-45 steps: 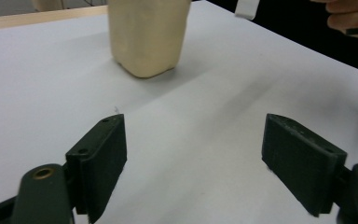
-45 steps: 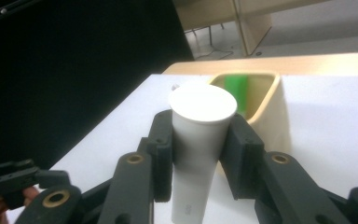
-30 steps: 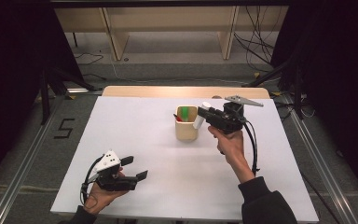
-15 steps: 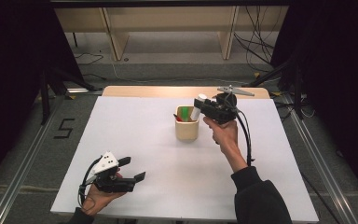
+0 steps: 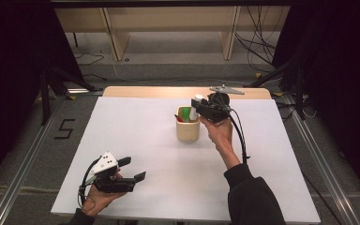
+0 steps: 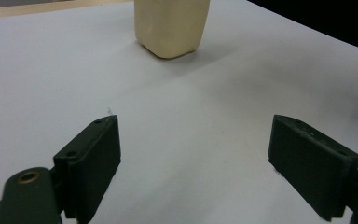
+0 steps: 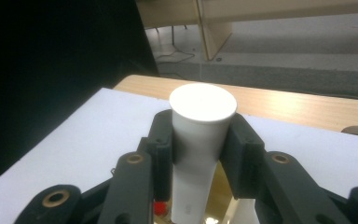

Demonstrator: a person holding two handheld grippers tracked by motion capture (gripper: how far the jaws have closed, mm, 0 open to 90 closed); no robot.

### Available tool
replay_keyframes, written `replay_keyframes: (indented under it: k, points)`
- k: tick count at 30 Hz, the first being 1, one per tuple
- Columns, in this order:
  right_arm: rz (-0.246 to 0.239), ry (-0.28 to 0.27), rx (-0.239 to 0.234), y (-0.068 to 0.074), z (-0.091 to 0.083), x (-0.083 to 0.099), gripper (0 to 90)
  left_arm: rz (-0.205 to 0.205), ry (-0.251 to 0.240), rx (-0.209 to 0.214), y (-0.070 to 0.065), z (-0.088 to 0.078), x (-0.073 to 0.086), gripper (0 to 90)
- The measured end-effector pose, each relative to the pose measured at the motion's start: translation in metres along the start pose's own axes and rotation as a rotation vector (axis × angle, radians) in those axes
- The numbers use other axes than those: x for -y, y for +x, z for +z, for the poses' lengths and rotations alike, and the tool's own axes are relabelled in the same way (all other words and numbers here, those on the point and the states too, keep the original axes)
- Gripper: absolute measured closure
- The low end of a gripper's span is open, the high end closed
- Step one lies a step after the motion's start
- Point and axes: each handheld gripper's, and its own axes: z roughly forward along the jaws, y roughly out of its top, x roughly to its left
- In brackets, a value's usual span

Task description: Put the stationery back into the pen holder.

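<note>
A white tube (image 7: 200, 140) was gripped upright between the jaws of the right claw (image 5: 198, 108), held directly above the open mouth of a cream cup (image 5: 188, 130). The cup stood on the white tabletop (image 5: 136, 136), toward its far middle. Inside the cup, a green item (image 5: 185, 113) and something red (image 5: 180, 119) were seen beside the tube; in the right gripper view a red patch (image 7: 159, 206) was visible just below the jaws. The tube's flat round top was raised clear of the jaws. The left claw (image 5: 132, 169) was held low near the front left corner of the tabletop, its jaws spread wide with nothing between them. In the left gripper view, the cup (image 6: 171, 25) was seen well ahead across bare tabletop. A strip of wooden edge (image 5: 168, 92) was exposed along the far side.
</note>
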Motion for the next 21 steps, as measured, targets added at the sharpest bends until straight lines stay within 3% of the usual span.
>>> replay_keyframes:
  k: [15, 16, 19, 21]
  points:
    - [-0.037, 0.096, 0.055, 0.001, 0.023, 0.012, 66.3, -0.015, -0.013, -0.006, 0.001, 0.001, 0.001, 16.4]
    - [-0.028, 0.107, 0.050, 0.000, 0.025, 0.013, 62.4, -0.012, -0.010, -0.004, 0.001, 0.001, 0.002, 16.3]
    - [-0.002, 0.127, 0.030, -0.002, 0.026, 0.013, 37.6, -0.009, -0.003, -0.001, 0.001, 0.001, 0.002, 16.3]
    - [-0.010, 0.099, 0.045, -0.002, 0.019, 0.010, 34.1, -0.013, -0.002, 0.001, 0.001, 0.002, 0.002, 16.3]
